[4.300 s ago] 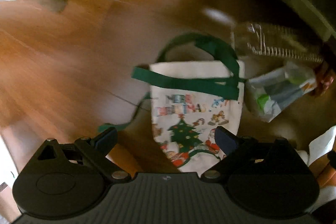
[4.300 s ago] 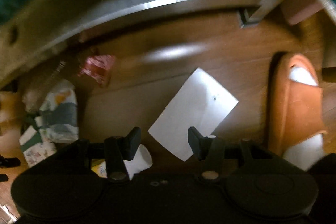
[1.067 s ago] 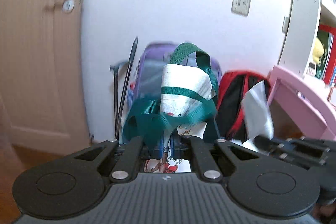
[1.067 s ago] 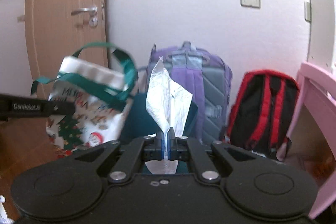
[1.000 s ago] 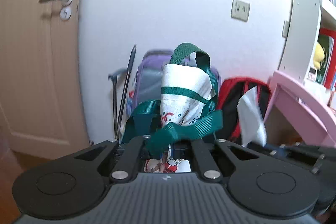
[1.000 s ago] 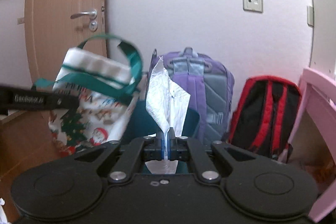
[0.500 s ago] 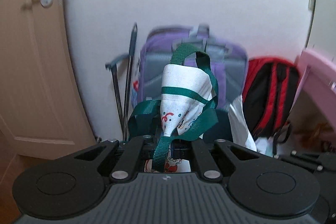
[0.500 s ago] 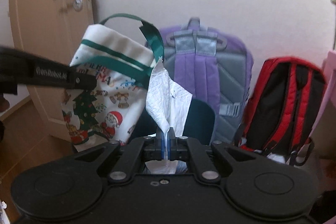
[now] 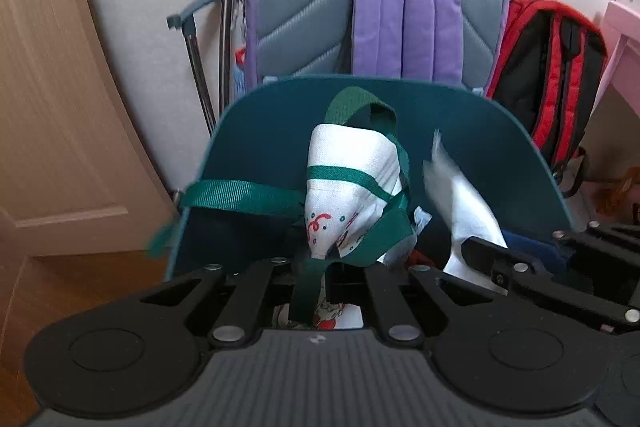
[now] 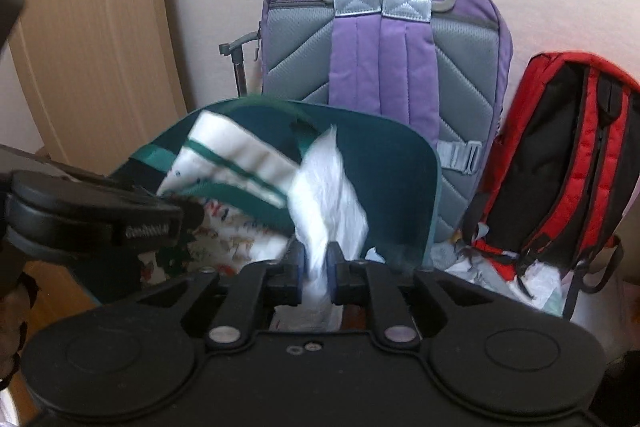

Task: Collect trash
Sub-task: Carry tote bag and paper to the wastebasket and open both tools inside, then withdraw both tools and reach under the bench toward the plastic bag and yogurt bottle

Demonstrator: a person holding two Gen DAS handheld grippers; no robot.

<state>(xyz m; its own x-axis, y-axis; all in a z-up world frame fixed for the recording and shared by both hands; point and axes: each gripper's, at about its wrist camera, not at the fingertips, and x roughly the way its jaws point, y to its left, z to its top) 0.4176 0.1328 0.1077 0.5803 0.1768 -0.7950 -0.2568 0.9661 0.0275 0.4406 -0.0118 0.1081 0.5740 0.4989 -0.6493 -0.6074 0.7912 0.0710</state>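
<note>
My left gripper point(image 9: 326, 273) is shut on a white Christmas tote bag point(image 9: 348, 183) with green straps, held over a dark teal bin point(image 9: 260, 147). My right gripper point(image 10: 314, 269) is shut on a white sheet of paper point(image 10: 328, 195), its pads a little apart with the paper between them, over the same bin point(image 10: 400, 187). In the left wrist view the right gripper point(image 9: 476, 255) and the paper point(image 9: 468, 199) show at the right. In the right wrist view the left gripper point(image 10: 188, 215) and tote point(image 10: 236, 167) show at the left.
A purple and grey backpack point(image 9: 376, 7) and a red and black backpack point(image 9: 556, 75) lean on the wall behind the bin. A wooden door point(image 10: 92, 39) stands at the left. A pink piece of furniture point(image 9: 620, 39) is at the right. Crumpled litter point(image 10: 536, 279) lies by the red backpack.
Both grippers went from the floor, where tote and paper lay, to holding them up. In the last second they moved forward and down over the teal bin.
</note>
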